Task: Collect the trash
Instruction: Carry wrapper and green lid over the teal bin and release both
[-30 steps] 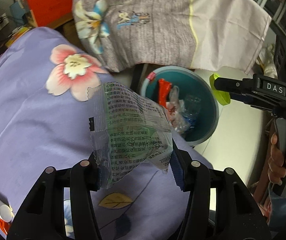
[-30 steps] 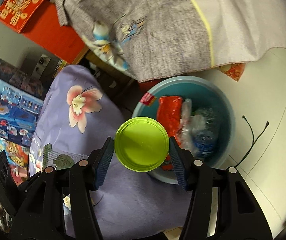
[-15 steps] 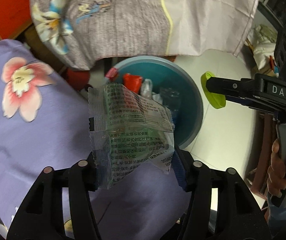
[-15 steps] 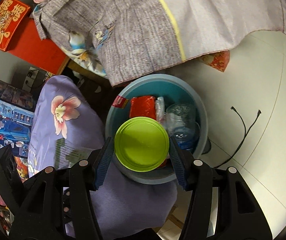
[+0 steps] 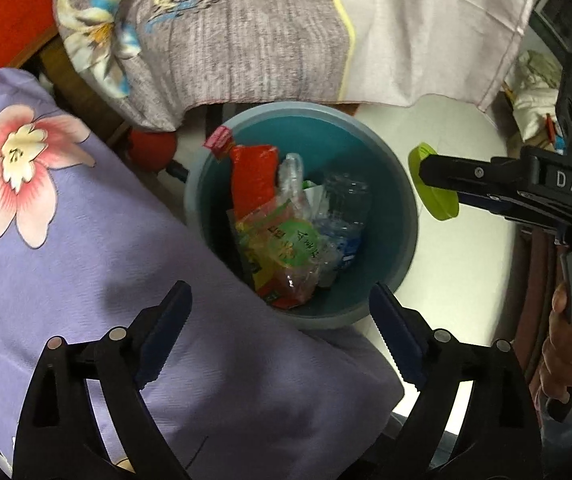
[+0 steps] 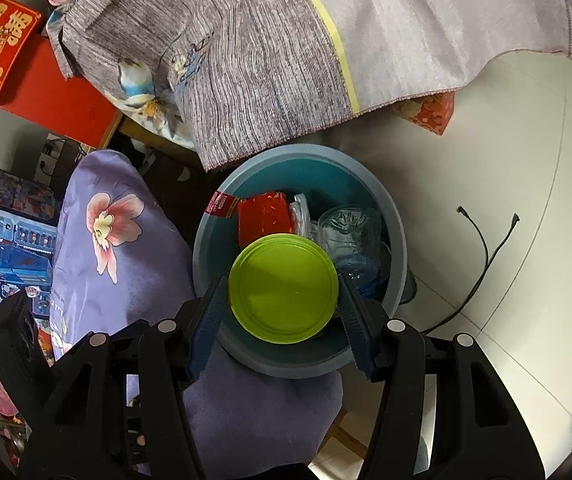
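Two views, taken in turn, left wrist first.

Left wrist, your left gripper [image 5: 279, 330]: its jaws are opening, the blue fingers [image 5: 165, 334] spread wide with nothing between them, above the near rim of the bin.
Left wrist, bin [image 5: 400, 196]: a round teal bin on the pale floor [image 5: 466, 264], beside the edge of the purple flowered bedding [image 5: 85, 248].
Left wrist, trash in the bin: a clear snack wrapper [image 5: 286, 252] with green and red print lies on top near the middle; a red packet [image 5: 253, 184] stands behind it; a crushed clear bottle [image 5: 344, 216] lies to its right.
Left wrist, your right gripper [image 5: 432, 184]: it reaches in from the right, over the bin's right rim, with the green lid [image 5: 442, 206] seen edge-on at its tip; your hand [image 5: 566, 344] grips the handle below.
Left wrist, background: a grey flowered cloth [image 5: 245, 28] hangs over the far side of the bin.

Right wrist, your right gripper [image 6: 281, 312]: its fingers [image 6: 211, 316] pinch the green lid [image 6: 283, 288] by its edges, one on each side, the flat face turned to the camera.
Right wrist, lid's place: held above the bin [image 6: 205, 248], over its near half.
Right wrist, trash in the bin: the red packet [image 6: 263, 218] and the clear bottle [image 6: 346, 228] show past the lid.
Right wrist, surroundings: purple bedding [image 6: 125, 248] to the left, grey cloth [image 6: 286, 60] behind, a black cable [image 6: 482, 260] on the floor [image 6: 506, 160] to the right.
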The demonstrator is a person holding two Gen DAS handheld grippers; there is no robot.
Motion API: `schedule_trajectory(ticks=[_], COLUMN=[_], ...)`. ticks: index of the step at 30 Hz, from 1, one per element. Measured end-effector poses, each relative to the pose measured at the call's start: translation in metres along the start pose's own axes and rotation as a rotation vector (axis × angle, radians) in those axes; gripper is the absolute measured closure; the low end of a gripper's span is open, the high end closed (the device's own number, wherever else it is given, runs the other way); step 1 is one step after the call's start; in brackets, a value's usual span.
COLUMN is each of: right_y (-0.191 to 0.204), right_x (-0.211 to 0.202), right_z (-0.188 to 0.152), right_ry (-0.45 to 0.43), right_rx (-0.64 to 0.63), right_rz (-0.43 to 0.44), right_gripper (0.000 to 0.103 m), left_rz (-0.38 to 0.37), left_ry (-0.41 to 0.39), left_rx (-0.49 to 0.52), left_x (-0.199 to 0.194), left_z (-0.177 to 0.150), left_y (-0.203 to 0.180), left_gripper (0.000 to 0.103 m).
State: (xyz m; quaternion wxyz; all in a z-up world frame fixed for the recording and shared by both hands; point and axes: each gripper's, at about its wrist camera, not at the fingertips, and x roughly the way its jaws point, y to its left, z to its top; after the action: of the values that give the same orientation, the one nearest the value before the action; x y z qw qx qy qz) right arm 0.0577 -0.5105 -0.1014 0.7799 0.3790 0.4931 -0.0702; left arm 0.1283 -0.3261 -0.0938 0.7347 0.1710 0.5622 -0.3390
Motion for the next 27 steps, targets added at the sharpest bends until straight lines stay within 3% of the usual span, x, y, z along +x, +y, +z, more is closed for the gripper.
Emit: schedule_trajectory(ticks=[12, 14, 16, 19, 27], right_y=[0.021, 0.027, 0.033, 0.040, 0.043], right_x=[0.017, 0.019, 0.020, 0.021, 0.024], right_z=[0.007, 0.009, 0.009, 0.007, 0.001], right_ry=[0.028, 0.032, 0.030, 0.035, 0.050], right_rx=[-0.050, -0.058, -0.062, -0.076, -0.051], right_rz=[-0.004, 0.004, 0.004, -0.005, -0.026], right_gripper=[0.049, 0.045, 0.034, 0.030, 0.025], left_rz=[-0.004, -0.004, -0.004, -0.013, -0.024], left_ry=[-0.020, -0.021, -0.023, -0.030, -0.031], left_rx=[-0.027, -0.027, -0.026, -0.034, -0.045], left_x=[-0.008, -0.009, -0.010, -0.014, -0.019], left_z=[-0.006, -0.006, -0.006, -0.007, -0.012], left_y=[0.011, 0.012, 0.013, 0.016, 0.022], left_gripper=[0.008, 0.008, 0.008, 0.007, 0.007])
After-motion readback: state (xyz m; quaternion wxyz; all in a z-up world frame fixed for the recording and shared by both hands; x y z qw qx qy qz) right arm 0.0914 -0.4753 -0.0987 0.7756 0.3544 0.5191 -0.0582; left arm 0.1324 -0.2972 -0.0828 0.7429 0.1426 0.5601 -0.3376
